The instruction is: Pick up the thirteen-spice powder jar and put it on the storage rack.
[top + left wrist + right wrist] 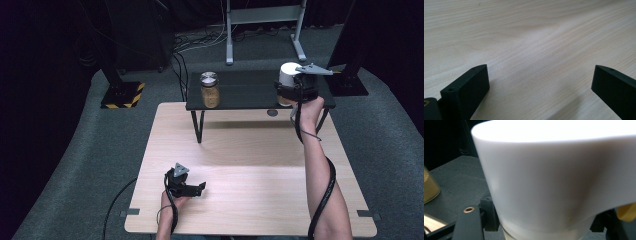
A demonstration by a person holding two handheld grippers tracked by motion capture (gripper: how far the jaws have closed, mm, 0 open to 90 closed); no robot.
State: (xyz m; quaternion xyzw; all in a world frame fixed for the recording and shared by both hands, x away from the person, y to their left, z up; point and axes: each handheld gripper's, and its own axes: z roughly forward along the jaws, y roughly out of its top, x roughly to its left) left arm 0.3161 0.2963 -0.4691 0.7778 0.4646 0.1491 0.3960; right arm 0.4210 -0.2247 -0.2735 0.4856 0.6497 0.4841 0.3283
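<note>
Right gripper [292, 92] clamps white-lidded jar [288, 75] (over shelf [245, 90]).

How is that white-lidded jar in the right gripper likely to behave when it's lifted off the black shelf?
The jar looks rigid, probably glass under its wide white lid, so likely fragile if dropped. The right gripper clamps it low, below the lid, so the top may lean or tip. Its smooth sides could slip. The matching jar looks full, so it may be heavy for its size.

A pale wooden worktop [250, 165] carries a low black shelf [245, 92] at its far edge. On the shelf stands a glass jar [210, 90].
</note>
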